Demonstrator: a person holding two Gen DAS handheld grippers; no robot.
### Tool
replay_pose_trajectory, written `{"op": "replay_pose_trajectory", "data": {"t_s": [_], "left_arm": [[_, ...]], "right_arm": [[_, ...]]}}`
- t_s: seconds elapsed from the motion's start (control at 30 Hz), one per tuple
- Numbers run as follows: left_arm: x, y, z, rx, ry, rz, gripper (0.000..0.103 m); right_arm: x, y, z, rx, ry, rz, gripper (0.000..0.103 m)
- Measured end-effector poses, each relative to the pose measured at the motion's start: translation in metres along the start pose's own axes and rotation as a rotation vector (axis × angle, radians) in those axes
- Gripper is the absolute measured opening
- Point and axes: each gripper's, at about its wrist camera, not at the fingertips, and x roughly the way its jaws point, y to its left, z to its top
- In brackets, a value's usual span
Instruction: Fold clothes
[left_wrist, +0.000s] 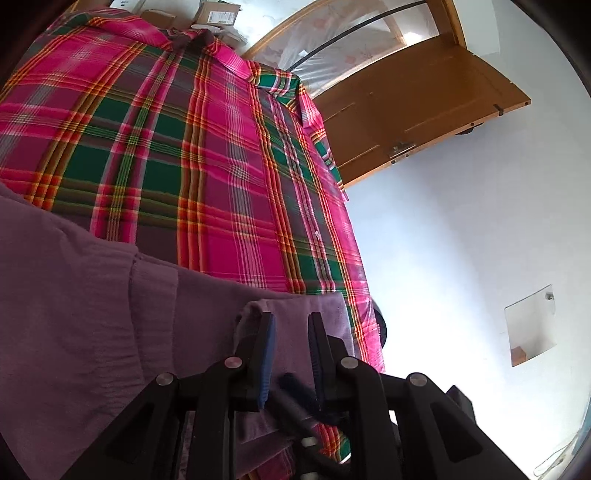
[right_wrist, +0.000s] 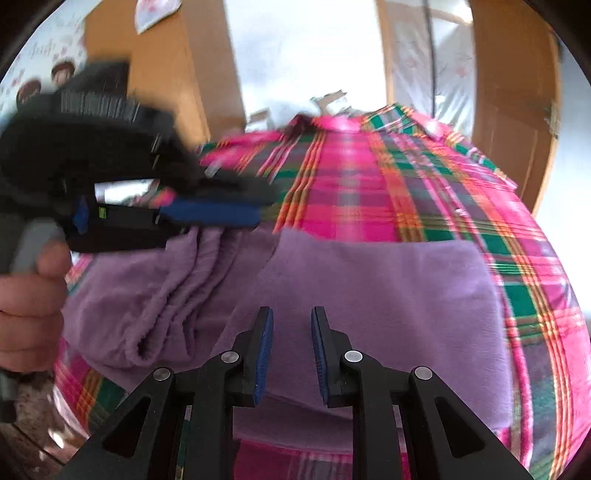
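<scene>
Cloth: purple, soft, lying on the plaid sheet; right part spread flat, left part bunched into loose folds.
Sheet: pink, green and orange checks, covering the whole surface under the cloth.
Left gripper: fingers parted by a moderate gap in its own view, purple fabric showing between and behind the tips; whether any of it is pinched, cannot tell. Blue pads on the inner faces.
Left gripper in right view: blurred, lying sideways just above the bunched folds, close to or touching the fabric; jaw gap not readable there.
Hand: wrapped round the grey handle of the left gripper, at the left edge.
Right gripper: fingers apart, nothing between them; tips over the flat part of the cloth, contact unclear.
Door: brown wood, standing open beyond the far corner of the sheet.
Boxes: cardboard, at the far end of the sheet.
</scene>
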Motion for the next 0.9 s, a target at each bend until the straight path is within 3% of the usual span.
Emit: {"op": "replay_pose_trajectory", "data": {"t_s": [0.2,0.37,0.43,0.57,0.77,0.83,0.9], "left_arm": [[0.019,-0.007,-0.008,0.031,0.055,0.026,0.021],[0.038,0.003,-0.009,-0.003,0.112,0.05,0.021],[0.04,0.005,-0.01,-0.012,0.114,0.08,0.021],[0.04,0.008,-0.013,-0.023,0.123,0.088,0.021],[0.045,0.009,-0.015,-0.028,0.132,0.103,0.021],[0.045,0.009,-0.016,-0.021,0.133,0.104,0.021],[0.044,0.011,-0.016,-0.024,0.135,0.1,0.021]], "right_arm": [[0.014,0.011,-0.003,-0.033,0.033,0.033,0.022],[-0.015,-0.024,-0.005,0.033,0.005,0.045,0.022],[-0.027,-0.045,-0.006,0.077,-0.027,0.028,0.022],[-0.033,-0.096,0.0,0.192,-0.051,-0.105,0.022],[-0.013,-0.123,0.018,0.216,-0.044,-0.123,0.022],[0.003,-0.13,0.024,0.231,-0.011,-0.126,0.014],[0.008,-0.132,0.021,0.238,0.017,-0.132,0.013]]}}
